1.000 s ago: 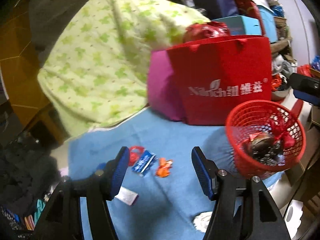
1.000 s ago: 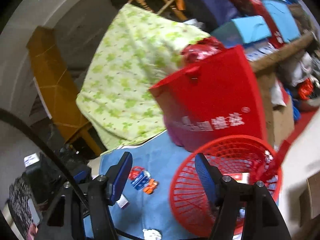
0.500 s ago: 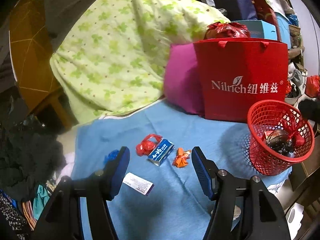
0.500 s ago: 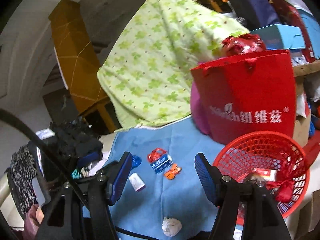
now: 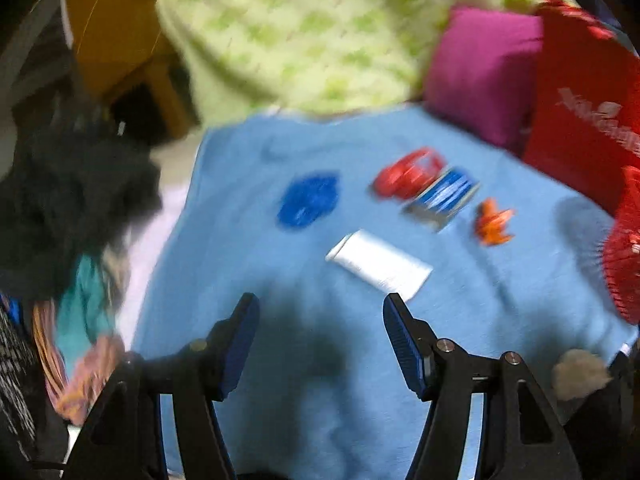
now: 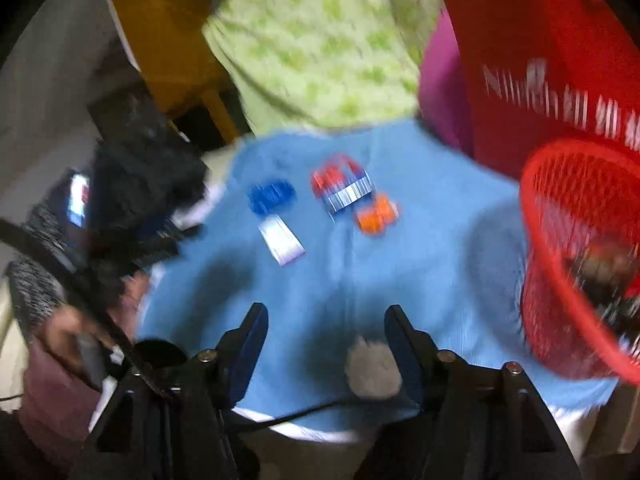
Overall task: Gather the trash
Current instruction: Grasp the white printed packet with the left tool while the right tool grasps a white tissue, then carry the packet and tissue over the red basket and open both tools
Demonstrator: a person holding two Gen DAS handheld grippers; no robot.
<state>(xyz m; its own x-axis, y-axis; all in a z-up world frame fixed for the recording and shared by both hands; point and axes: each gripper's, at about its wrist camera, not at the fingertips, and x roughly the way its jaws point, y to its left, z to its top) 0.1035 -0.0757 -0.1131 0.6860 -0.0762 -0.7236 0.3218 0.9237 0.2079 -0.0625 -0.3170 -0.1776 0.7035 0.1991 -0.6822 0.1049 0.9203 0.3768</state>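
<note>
The red paper bag [image 6: 552, 80], far right on the table, carries white lettering that starts with "Nil"; motion blur smears the rest, including some characters after it. In the left wrist view only blurred white strokes show. The wrappers' print is unreadable.

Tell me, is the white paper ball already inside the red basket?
No, the white paper ball lies on the blue cloth, just outside the red basket.

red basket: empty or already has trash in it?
Not empty. Through the mesh of the red basket, dark clumped items show near its bottom in the right wrist view; motion blur hides what they are.
</note>
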